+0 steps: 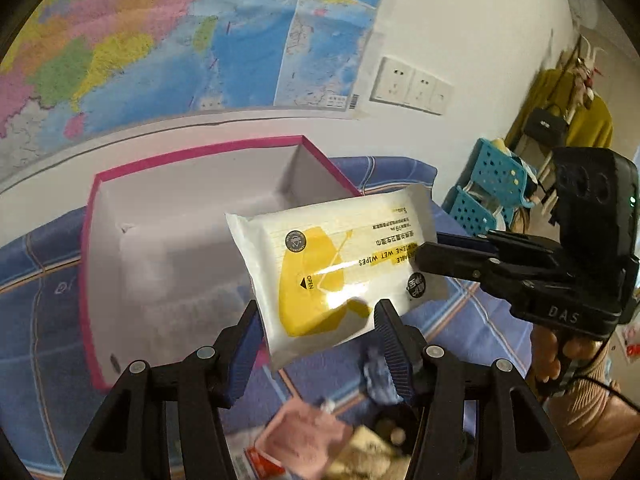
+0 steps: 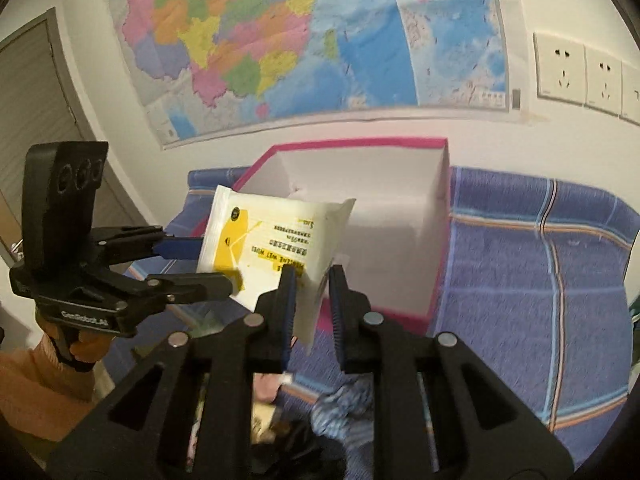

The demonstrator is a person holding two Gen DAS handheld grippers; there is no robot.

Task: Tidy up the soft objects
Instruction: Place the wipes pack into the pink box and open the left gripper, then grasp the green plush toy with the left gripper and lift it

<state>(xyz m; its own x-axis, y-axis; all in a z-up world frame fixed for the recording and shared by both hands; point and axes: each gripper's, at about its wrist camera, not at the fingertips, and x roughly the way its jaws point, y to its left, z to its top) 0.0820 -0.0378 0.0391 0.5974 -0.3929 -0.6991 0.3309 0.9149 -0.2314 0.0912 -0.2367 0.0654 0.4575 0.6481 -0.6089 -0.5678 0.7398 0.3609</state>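
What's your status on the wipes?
Both tongs, left and right, clamped on wet wipes pack. Pack airborne before pink box. Box looks empty, path clear.

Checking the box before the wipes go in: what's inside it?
The pink-rimmed box shows bare white walls and floor, nothing visible inside. The wet wipes pack, held in front, covers its near right corner.

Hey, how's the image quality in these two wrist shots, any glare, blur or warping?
Left wrist view: white glare streaks across the wet wipes pack; the cloth items at the bottom are motion-blurred; fisheye bends the wall map.
Right wrist view: the pack's print is smeared, the pink-rimmed box soft, lighting dim and bluish, corners vignetted black.
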